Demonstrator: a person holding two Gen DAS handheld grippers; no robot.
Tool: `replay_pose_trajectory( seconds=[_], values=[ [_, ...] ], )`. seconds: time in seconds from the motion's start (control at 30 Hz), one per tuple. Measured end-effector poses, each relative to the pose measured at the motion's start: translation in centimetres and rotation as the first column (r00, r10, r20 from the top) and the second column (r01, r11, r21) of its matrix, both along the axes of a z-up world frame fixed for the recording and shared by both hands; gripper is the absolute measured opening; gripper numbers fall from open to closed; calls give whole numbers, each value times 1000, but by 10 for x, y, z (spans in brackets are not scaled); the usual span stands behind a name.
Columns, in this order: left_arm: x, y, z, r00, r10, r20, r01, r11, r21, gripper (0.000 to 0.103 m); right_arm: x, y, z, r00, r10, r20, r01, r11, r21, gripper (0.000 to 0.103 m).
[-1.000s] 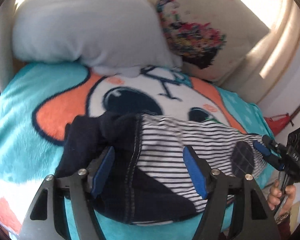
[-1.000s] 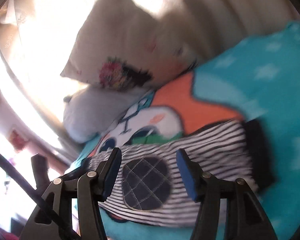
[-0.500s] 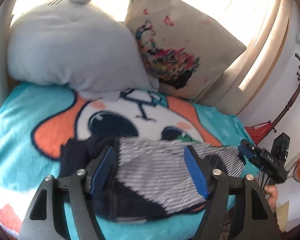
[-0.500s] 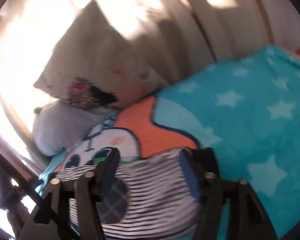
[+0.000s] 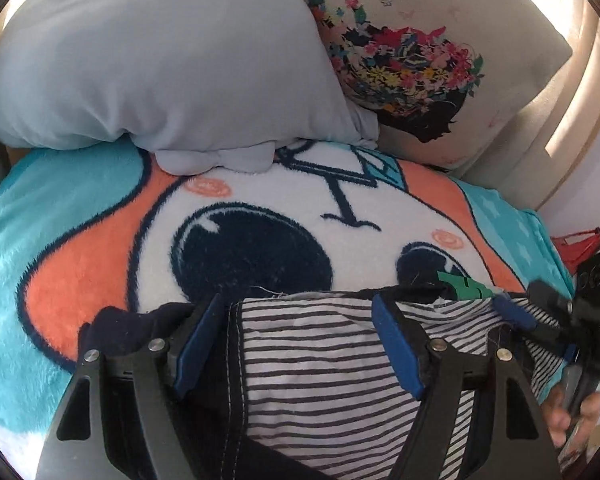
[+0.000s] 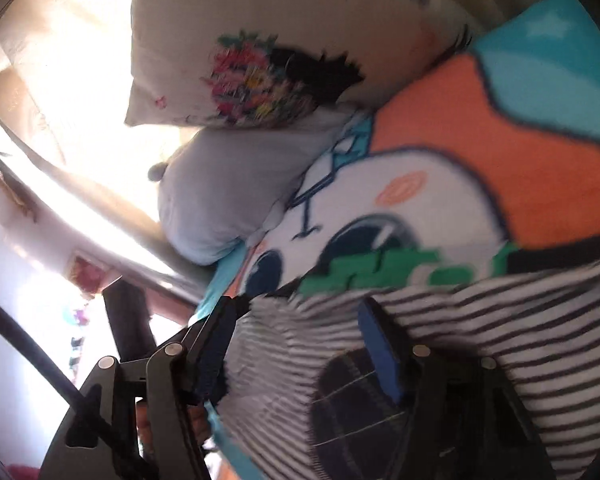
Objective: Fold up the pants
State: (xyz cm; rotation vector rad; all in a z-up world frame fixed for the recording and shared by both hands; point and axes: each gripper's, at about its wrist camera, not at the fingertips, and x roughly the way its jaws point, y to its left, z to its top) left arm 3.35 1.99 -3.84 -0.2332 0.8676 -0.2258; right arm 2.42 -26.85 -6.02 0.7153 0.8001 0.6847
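Observation:
The pants [image 5: 320, 352] are black-and-white striped with dark navy trim and lie on a cartoon blanket [image 5: 80, 240]. My left gripper [image 5: 296, 344] is open, its blue pads straddling the striped cloth near the navy waistband. My right gripper [image 6: 296, 348] is open over the pants [image 6: 480, 340] next to a dark quilted knee patch [image 6: 364, 412]. It also shows in the left wrist view [image 5: 540, 332] at the pants' right end, held by a hand.
A grey plush pillow [image 5: 160, 64] and a cream pillow with a floral print [image 5: 420, 52] lean at the back of the blanket. Curtains and a bed frame [image 6: 80, 184] stand beyond. A red object [image 5: 576, 244] sits off the bed's right edge.
Both grippers have dropped lower and closer onto the pants. The right view has swung from the starry blanket area toward the pillows. The pants lie much the same.

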Motion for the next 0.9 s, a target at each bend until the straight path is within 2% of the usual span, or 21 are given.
replay_pose_trajectory(
  seconds=[0.07,0.13,0.2,0.3,0.43,0.63,0.77,0.9],
  values=[
    [-1,1,-2,1000,0,14,0,1000,-5,75,-3,-11,7,996,-79,41,82,992,-92,72],
    [-1,0,-2,1000,-1,22,1,1000,3,76,-6,-27,10,981,-184,65,193,962,-191,75],
    [0,-3,0,1000,-1,19,1,1000,14,76,-7,-41,11,969,-239,67,248,947,-202,75],
    [-5,-4,9,1000,9,5,-9,1000,-2,76,-18,-59,18,956,-283,81,293,943,-160,75],
    [-22,-3,27,998,64,0,-64,998,-6,81,-39,-59,38,937,-308,163,339,914,-222,81],
    [-51,-12,40,990,132,50,-138,981,135,82,-63,-38,49,934,-283,219,340,892,-297,85],
    [-65,-22,42,985,148,93,-167,956,242,82,-73,-22,48,937,-262,230,333,869,-365,86],
    [-74,-29,42,984,142,111,-169,940,295,83,-84,-12,45,943,-240,229,316,858,-405,87]
  ],
)
